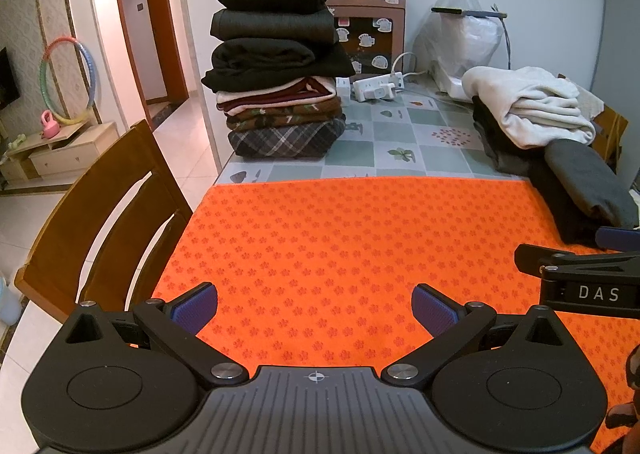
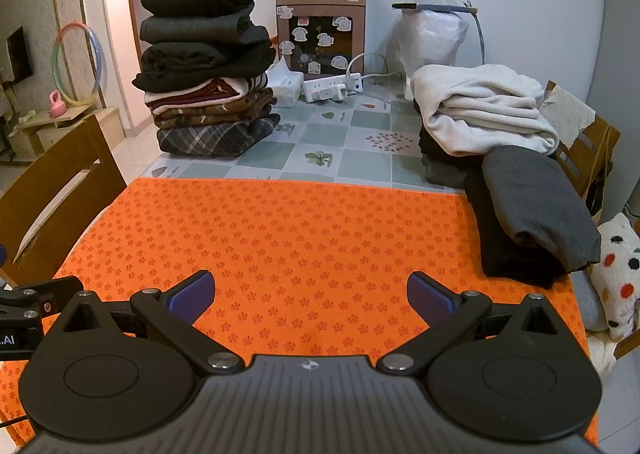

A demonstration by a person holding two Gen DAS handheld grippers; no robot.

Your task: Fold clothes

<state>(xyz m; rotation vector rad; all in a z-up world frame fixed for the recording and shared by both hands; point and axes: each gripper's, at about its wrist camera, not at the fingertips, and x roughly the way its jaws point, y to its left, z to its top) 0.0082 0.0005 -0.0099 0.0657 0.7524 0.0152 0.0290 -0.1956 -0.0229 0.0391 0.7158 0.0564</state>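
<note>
Orange mat is lying bare under both our grippers, with the clothes waiting at the table's sides.

We are holding the left gripper low over the near part of the mat, its blue-padded fingers spread wide and gripping nothing. We are holding the right gripper just beside it to the right, its fingers likewise spread wide and empty. At the far left a tall stack of folded clothes is sitting on the tiled tablecloth, dark garments on top and a plaid one at the bottom. On the right, a loose pile is resting, a cream garment over dark ones, with a grey roll reaching onto the mat's right edge. A wooden chair is standing at the near left.
</note>
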